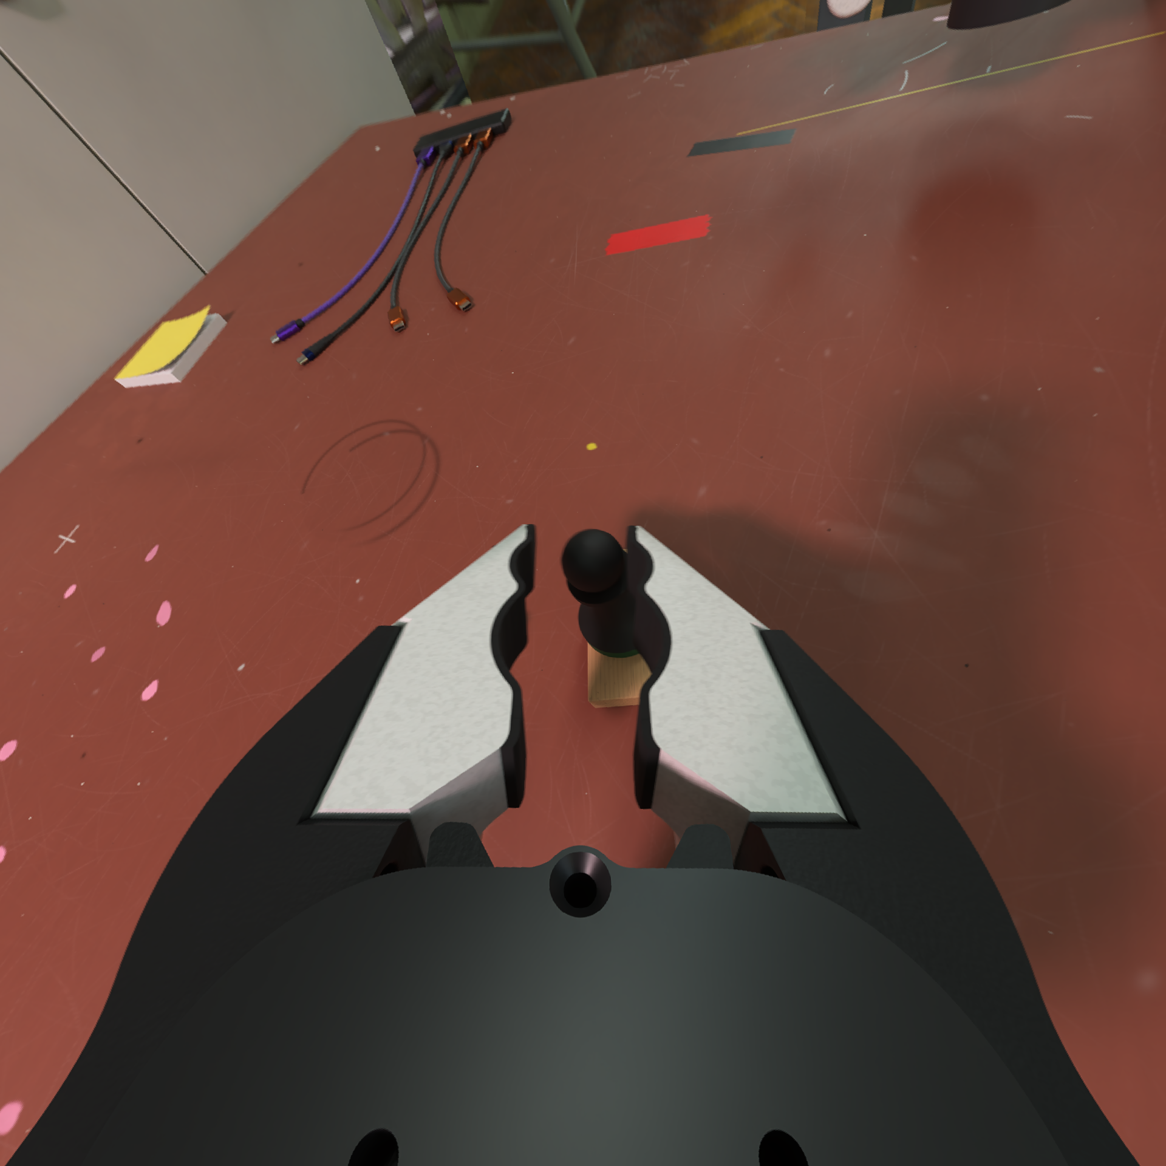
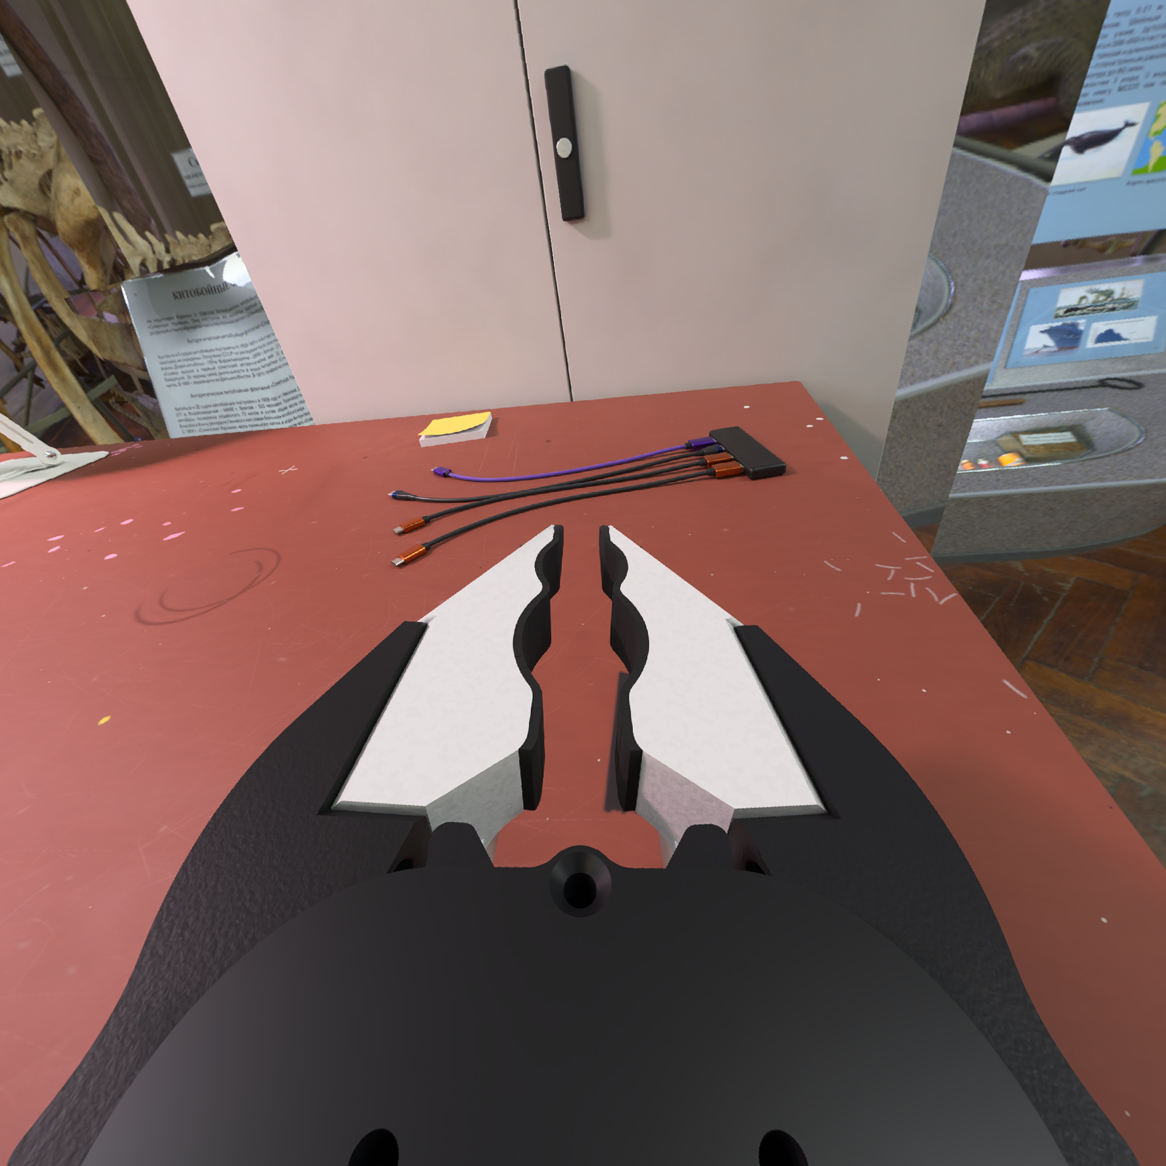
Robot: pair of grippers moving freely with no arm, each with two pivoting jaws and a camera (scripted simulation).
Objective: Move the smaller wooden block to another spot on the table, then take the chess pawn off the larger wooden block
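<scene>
In the left wrist view a black chess pawn (image 1: 593,561) stands upright on a light wooden block (image 1: 615,684) on the red-brown table (image 1: 820,353). My left gripper (image 1: 582,533) is open with the pawn between its fingers. The pawn sits close against the right finger, with a gap to the left finger. The right finger hides part of the block. My right gripper (image 2: 580,530) hovers over the bare table (image 2: 189,725), its jaws a narrow gap apart with nothing between them. No smaller block shows in either view.
A black hub with several cables (image 1: 464,135) (image 2: 747,457) and a yellow sticky-note pad (image 1: 167,353) (image 2: 455,429) lie near the far edge. Red tape (image 1: 658,233) and dark tape (image 1: 741,142) lie flat on the table. A cabinet (image 2: 694,189) stands behind it.
</scene>
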